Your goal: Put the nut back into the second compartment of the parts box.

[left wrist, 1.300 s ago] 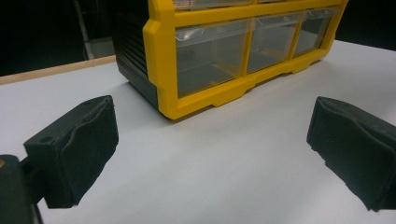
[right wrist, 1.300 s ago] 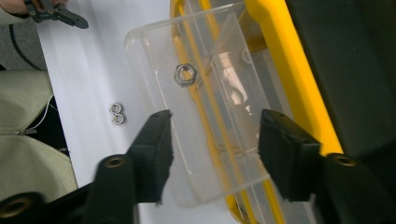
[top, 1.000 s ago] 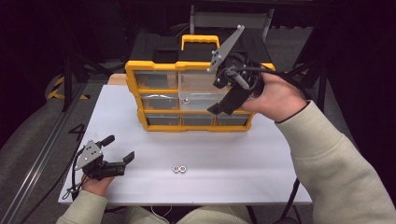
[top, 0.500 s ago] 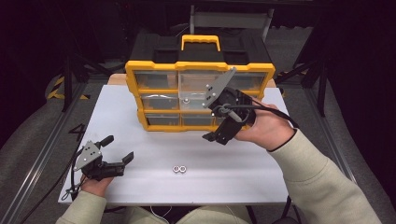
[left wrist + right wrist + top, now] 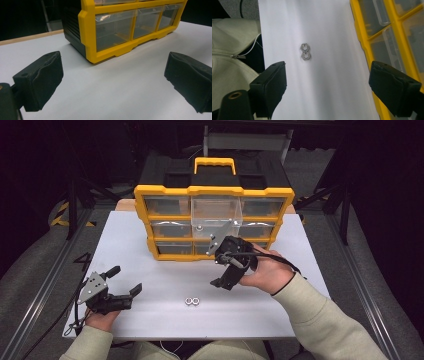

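Nuts: two small metal hex nuts, touching side by side, flat on the white worktop near its front edge, between the two hands; in the right gripper view they lie ahead of the fingers, nearer the left one.
Right gripper: held low over the worktop, just right of the nuts and in front of the cabinet, tilted down toward the surface. Its fingers stand wide apart, having just been opening, with nothing between them; apart from the nuts.
Left gripper: rests at the worktop's front left corner, well apart from the nuts, pointing toward the cabinet. Its fingers are spread wide and hold nothing.
Cabinet: yellow-framed drawer organiser with a black top and yellow handle, standing at the back of the worktop.
Drawer: the clear top middle one is pulled out, sticking forward past the others.
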Demonstrator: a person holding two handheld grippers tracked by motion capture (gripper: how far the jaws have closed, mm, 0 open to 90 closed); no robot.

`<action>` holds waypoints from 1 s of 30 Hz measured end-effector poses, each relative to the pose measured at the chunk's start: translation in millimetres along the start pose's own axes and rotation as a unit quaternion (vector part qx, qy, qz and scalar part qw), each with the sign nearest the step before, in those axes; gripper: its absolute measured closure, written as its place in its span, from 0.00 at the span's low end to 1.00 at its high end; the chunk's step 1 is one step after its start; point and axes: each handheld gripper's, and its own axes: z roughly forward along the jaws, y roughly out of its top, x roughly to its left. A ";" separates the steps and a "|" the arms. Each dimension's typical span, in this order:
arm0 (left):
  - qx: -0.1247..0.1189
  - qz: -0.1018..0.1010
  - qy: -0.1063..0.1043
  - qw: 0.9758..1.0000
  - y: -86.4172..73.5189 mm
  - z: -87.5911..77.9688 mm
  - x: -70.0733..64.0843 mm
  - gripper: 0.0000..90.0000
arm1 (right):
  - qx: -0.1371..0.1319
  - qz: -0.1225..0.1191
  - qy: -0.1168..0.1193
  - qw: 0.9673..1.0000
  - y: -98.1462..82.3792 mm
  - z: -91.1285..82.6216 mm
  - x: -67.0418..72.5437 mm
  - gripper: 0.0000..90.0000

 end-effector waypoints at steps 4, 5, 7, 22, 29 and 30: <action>0.001 0.001 0.001 1.000 -0.2 -1.2 0.0 0.03 | 0.013 0.001 0.004 1.000 -3.7 24.1 1.1 0.17; 0.002 0.002 0.001 1.000 -0.3 -1.5 0.2 0.03 | 0.016 0.003 0.007 1.000 -4.4 29.3 1.2 0.17; 0.002 0.000 0.001 1.000 -0.3 -2.0 0.1 0.03 | 0.018 0.004 0.010 1.000 -5.6 39.0 1.5 0.17; 0.001 0.001 0.001 1.000 0.1 -2.2 0.2 0.03 | 0.042 0.007 0.025 0.999 -12.3 98.9 3.2 0.17; 0.000 0.000 0.002 1.000 0.1 -2.1 -0.1 0.03 | 0.056 0.008 0.032 0.998 -14.6 126.4 5.5 0.19; 0.001 0.001 0.001 1.000 0.0 -2.1 0.2 0.03 | 0.059 0.008 0.032 0.998 -14.2 130.3 6.9 0.19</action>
